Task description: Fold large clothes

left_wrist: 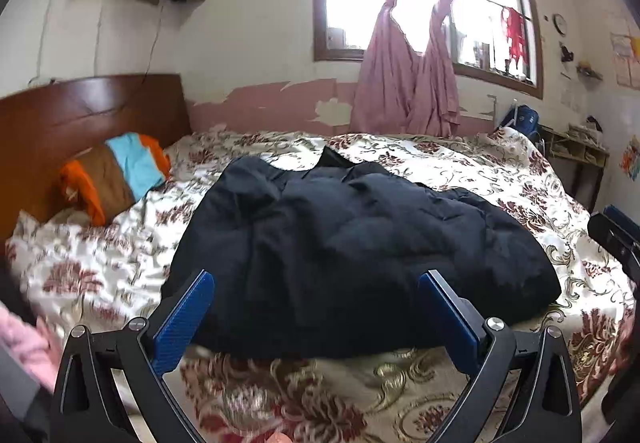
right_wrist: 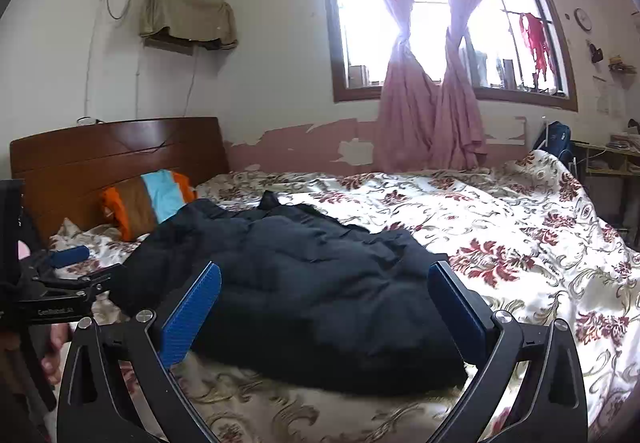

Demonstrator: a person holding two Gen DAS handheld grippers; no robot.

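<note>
The dark navy quilted padded jacket (left_wrist: pixel 352 243) lies in a compact, bulky heap at the centre of the left wrist view and at centre-left of the right wrist view (right_wrist: pixel 296 283). It rests on the cream bedspread with red floral print (left_wrist: pixel 520 183), and its near edge sits just beyond my fingertips in both views. Its outline reads as roughly rectangular, with puffed layers stacked on top; I judge that at least one fold is already in place, though I cannot tell how many.

My left gripper (left_wrist: pixel 316 319) is at the lower centre of its frame, its blue ribbed pads (left_wrist: pixel 186 323) spread wide and gripping nothing. My right gripper (right_wrist: pixel 324 311) is likewise spread wide and empty, at the lower centre of its frame. Neither touches the jacket. In the right wrist view, the left gripper also appears at the left edge of the frame, beside the heap.

Step in hand, as I judge it: between folds, with both tools free above the near edge. The next move calls for pinching the near edge at two well-separated points, through all layers, because the padding is thick and springy and may slip out.

Further out, an orange, brown and light-blue striped pillow (left_wrist: pixel 116 175) lies against the brown wooden headboard (left_wrist: pixel 80 115) at the left of the frame. Pink curtains (left_wrist: pixel 408 75) hang at the window, upper right.
</note>
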